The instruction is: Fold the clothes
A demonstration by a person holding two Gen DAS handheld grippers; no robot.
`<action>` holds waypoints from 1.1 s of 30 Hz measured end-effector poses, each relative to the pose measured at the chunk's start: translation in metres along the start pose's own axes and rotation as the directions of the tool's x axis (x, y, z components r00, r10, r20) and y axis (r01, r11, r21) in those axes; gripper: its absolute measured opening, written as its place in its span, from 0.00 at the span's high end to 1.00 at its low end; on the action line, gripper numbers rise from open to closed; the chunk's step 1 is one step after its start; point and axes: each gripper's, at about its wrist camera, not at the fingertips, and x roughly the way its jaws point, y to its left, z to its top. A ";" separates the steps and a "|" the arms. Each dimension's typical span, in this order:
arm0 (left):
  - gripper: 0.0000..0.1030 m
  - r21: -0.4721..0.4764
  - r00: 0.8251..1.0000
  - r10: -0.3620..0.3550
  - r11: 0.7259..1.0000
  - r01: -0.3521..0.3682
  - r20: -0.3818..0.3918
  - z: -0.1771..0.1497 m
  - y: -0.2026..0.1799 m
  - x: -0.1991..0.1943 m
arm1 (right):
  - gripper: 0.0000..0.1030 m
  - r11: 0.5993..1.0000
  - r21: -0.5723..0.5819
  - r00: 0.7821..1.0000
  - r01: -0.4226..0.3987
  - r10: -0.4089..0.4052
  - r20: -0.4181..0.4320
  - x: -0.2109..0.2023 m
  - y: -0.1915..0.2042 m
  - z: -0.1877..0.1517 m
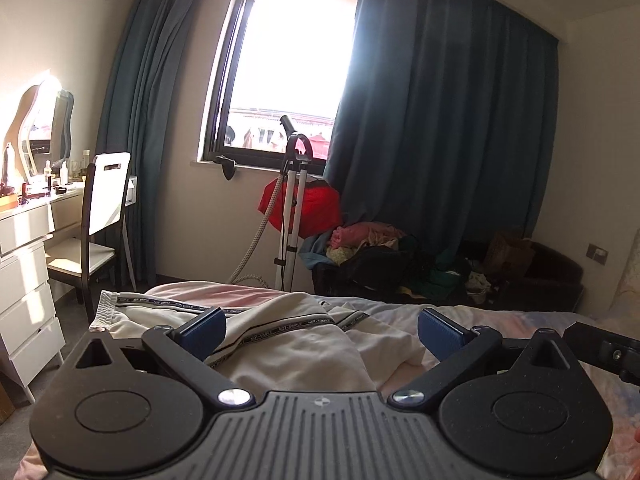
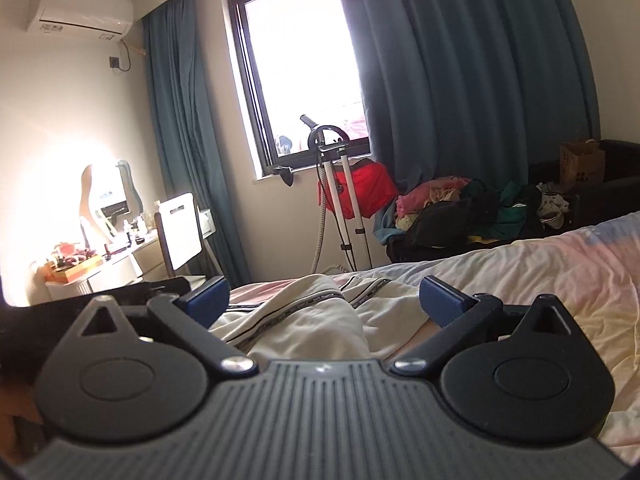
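A bedroom is showing in both wrist views: a bed (image 1: 500, 320) with a pale pink and cream sheet is lying in front of a window (image 1: 288, 64) flanked by dark teal curtains (image 1: 440, 120), with a garment steamer stand (image 1: 294, 200), a heap of unsorted clothes (image 1: 384, 252) on a dark sofa, and a dressing table (image 1: 28, 216) with a chair (image 1: 104, 216) at the left. On the sheet, cream trousers (image 1: 312, 336) with black lettered side tape are lying rumpled and bunched, so the folding is, by my judgement, barely beginning; flattening and every fold are remaining. The left gripper (image 1: 320, 330) and the right gripper (image 2: 324, 300) are both hovering low over the trousers with jaws wide apart, gripping nothing.
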 end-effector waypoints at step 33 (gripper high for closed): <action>0.46 0.217 0.941 0.185 0.968 -0.125 -0.282 -0.030 0.021 0.468 | 0.00 0.978 0.047 0.937 0.205 -0.182 -0.299 0.169 -0.163 -0.155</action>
